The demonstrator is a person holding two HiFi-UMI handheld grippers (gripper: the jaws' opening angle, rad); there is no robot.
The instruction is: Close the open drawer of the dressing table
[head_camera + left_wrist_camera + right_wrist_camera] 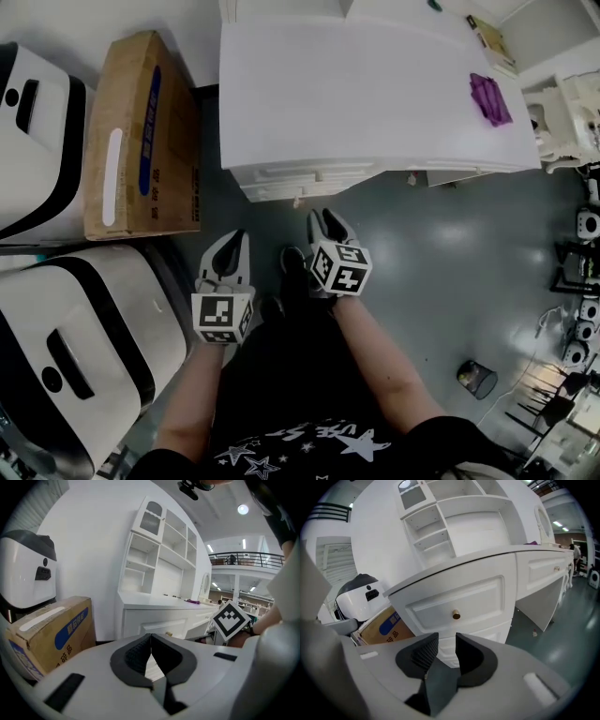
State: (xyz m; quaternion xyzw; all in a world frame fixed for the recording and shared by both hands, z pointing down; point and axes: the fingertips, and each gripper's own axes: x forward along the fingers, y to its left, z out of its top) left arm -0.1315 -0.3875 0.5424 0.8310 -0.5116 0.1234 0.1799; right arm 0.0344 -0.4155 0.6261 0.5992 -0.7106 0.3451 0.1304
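The dressing table's drawer [457, 604], a white panelled front with a small brass knob [456, 615], sits just under the tabletop edge at the left end of the dressing table [356, 84] and looks pushed in, level with the frame around it. The right gripper [446, 641] points at it from close by, apart from the front, its jaws parted by a narrow gap with nothing between them. Seen from the head view, that gripper [328, 223] hovers over the grey floor [450, 281] just short of the table. Beside it, the left gripper [150, 639] has its jaw tips pressed together, empty, and aims toward the table's left corner. A purple item [489, 98] lies on the tabletop's far right. Open white shelves [440, 527] rise behind the table. A cardboard box [141, 131] stands left of the table, flanked by two white-and-black machines [37, 131].
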